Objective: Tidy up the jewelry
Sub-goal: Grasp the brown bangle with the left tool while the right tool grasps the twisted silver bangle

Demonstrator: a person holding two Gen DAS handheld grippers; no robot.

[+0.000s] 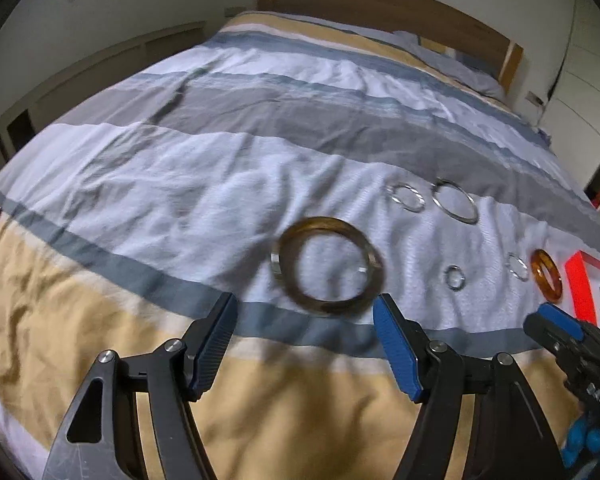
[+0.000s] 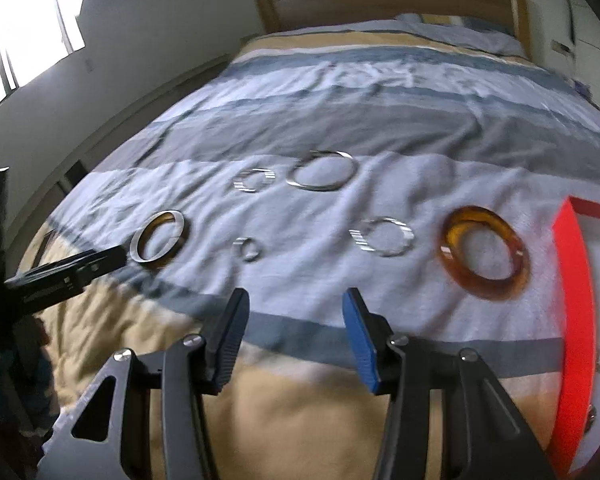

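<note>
Both the left tongs (image 1: 305, 309) and the right tongs (image 2: 296, 303) hang released above the striped bed (image 1: 180, 200); a brown metal-rimmed bangle (image 1: 327, 265) lies ahead.

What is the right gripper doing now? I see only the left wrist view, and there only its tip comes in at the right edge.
Observer: The right gripper is open. Nothing is between its fingers; only the bedsheet shows there.
Operator: Thank you. The amber ring looks very close to the red box in my view. Do they touch?
Observer: No. In the right wrist view the amber ring lies flat, and a strip of bedsheet shows between it and the rim of the red box.
</note>
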